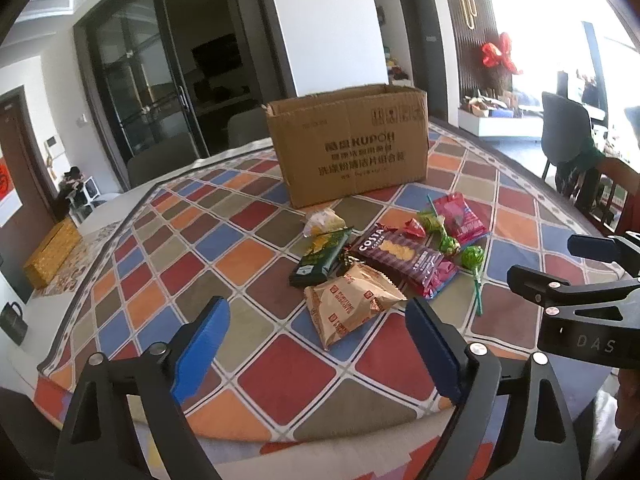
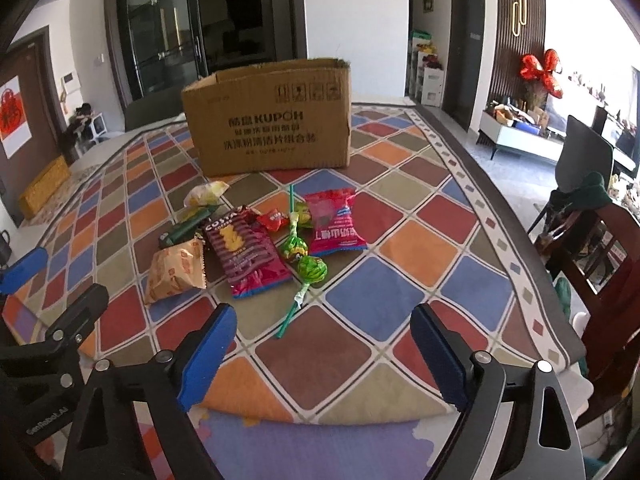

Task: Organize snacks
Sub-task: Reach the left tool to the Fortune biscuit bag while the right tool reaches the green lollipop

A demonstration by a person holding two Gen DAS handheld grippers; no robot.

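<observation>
A pile of snacks lies on the checked cloth in front of an open cardboard box (image 1: 347, 142) (image 2: 267, 120). It holds a tan biscuit bag (image 1: 350, 306) (image 2: 176, 272), a purple Costa pack (image 1: 404, 258) (image 2: 246, 252), a dark green pack (image 1: 320, 258) (image 2: 186, 230), a pink bag (image 1: 460, 216) (image 2: 334, 220), green lollipops (image 1: 472, 258) (image 2: 312, 268), a small red sweet (image 1: 414, 227) (image 2: 273, 219) and a yellowish bag (image 1: 324, 220) (image 2: 206, 194). My left gripper (image 1: 316, 340) is open and empty, just short of the biscuit bag. My right gripper (image 2: 324, 344) is open and empty, short of the lollipop stick.
The cloth covers a table (image 2: 400, 280) whose near edge lies just under both grippers. Chairs stand at the right (image 2: 600, 248) and behind the box (image 1: 160, 164). A yellow box (image 1: 52, 256) lies at the table's far left.
</observation>
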